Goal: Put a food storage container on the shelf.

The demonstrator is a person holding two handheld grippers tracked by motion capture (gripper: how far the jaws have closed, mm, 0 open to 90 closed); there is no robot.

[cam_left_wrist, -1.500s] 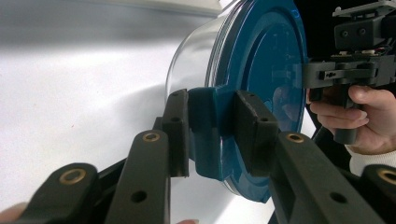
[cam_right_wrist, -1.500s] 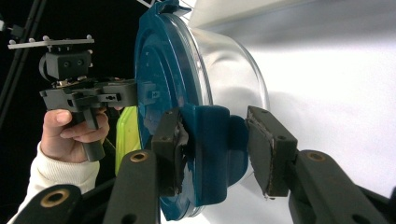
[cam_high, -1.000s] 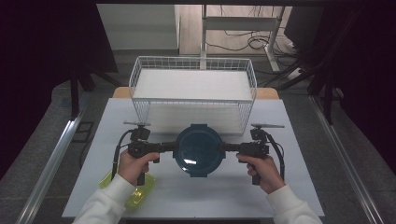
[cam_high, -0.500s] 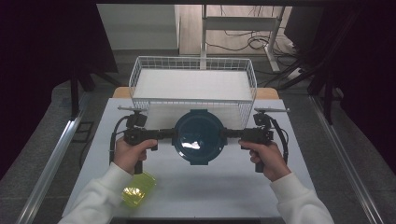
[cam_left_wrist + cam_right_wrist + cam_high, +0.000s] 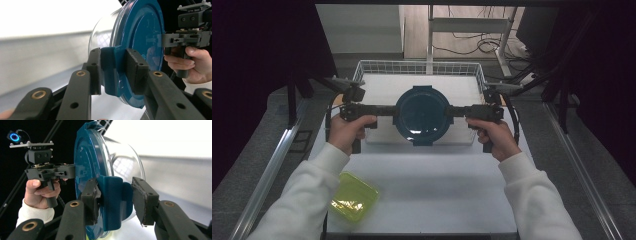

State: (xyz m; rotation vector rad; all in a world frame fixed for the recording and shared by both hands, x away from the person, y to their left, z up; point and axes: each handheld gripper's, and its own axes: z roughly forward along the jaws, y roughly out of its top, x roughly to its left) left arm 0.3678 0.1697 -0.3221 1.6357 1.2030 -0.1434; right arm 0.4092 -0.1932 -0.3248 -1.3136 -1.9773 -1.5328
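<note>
One lidded bowl (image 5: 422,116) lifted higher — two grippers, left (image 5: 384,111), right (image 5: 457,111), clamped.

High view: set above the person's side of the table (image 5: 422,195), faced forward and down, at a distance. Left tool view: carried on the left tool (image 5: 113,72), aimed along its jaws, very close. Right tool view: likewise on the right tool (image 5: 115,202). The blue-lidded container (image 5: 422,115) is shared by all three views.
</note>
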